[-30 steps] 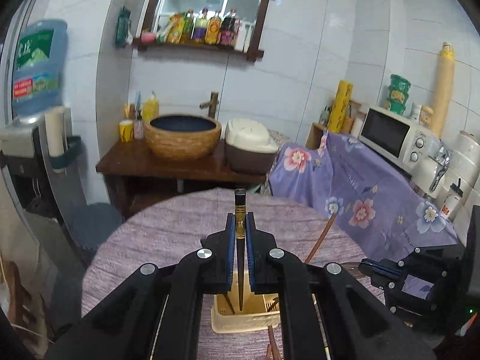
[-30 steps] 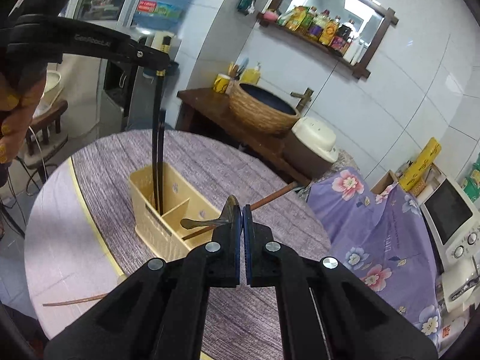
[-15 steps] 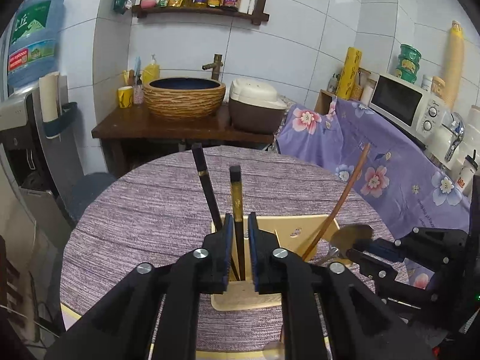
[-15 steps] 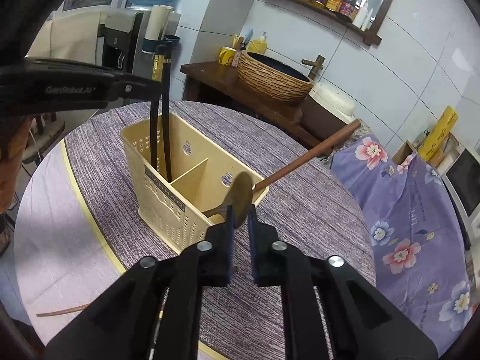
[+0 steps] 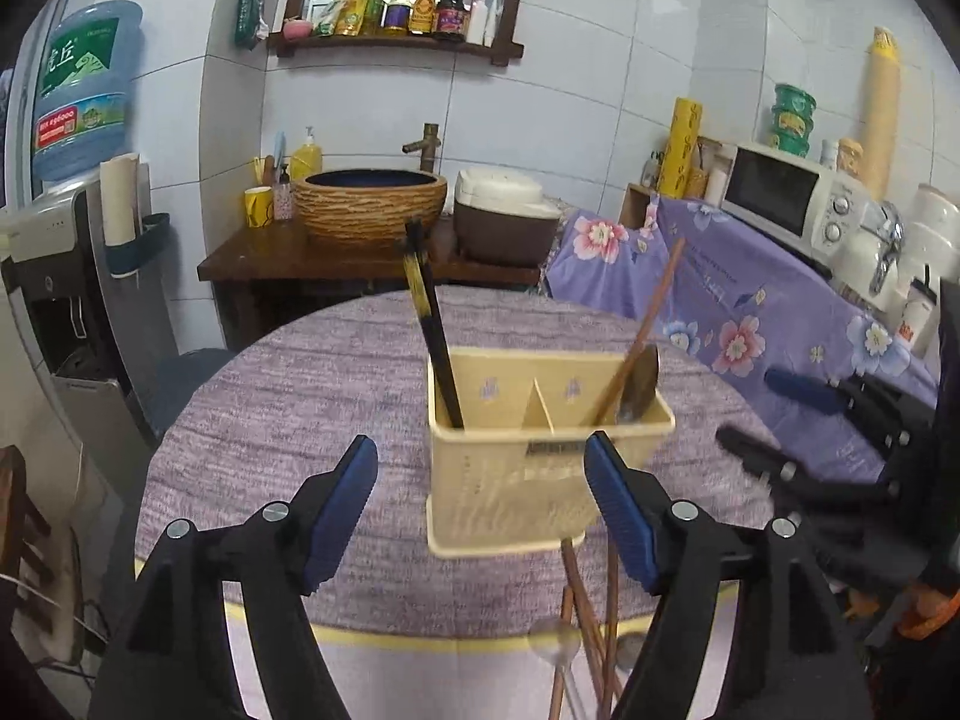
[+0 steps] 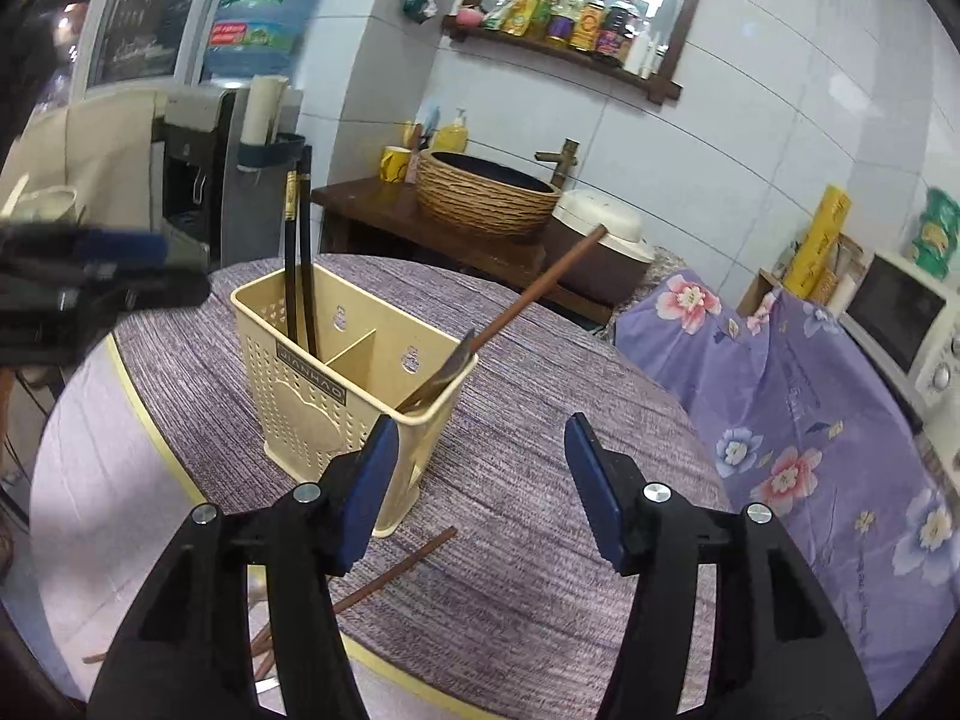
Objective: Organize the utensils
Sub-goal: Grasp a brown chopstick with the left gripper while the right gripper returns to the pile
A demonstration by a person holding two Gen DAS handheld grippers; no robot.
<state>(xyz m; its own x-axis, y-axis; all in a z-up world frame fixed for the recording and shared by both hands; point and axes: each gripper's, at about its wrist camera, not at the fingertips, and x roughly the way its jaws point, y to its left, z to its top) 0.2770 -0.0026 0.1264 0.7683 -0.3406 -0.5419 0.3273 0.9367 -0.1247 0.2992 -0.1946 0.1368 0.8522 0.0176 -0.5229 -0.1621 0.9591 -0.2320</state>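
Note:
A cream two-part utensil caddy (image 5: pixel 540 462) (image 6: pixel 312 396) stands on the round table. Two black chopsticks (image 5: pixel 429 324) (image 6: pixel 298 252) lean in one compartment. A wooden-handled spoon (image 5: pixel 639 378) (image 6: pixel 528 294) leans in the other. My left gripper (image 5: pixel 483 507) hangs just short of the caddy, its jaws opening with nothing gripped. My right gripper (image 6: pixel 480 480) sits beside the caddy's spoon end, jaws opening too, nothing between them. Each gripper shows blurred in the other's view: the right gripper (image 5: pixel 750 408), the left gripper (image 6: pixel 180 267).
Several loose brown chopsticks and spoons (image 5: pixel 591 618) (image 6: pixel 396 570) lie on the purple woven tablecloth (image 5: pixel 312 396) near its yellow edge. A floral-covered counter (image 6: pixel 780 396) with a microwave (image 5: pixel 792 198) stands right. A basin (image 5: pixel 372 204) and rice cooker (image 5: pixel 501 216) stand behind.
Both grippers went from shut to wide open and sank lower. The left let go of a black chopstick, the right of the spoon; both now rest in the caddy.

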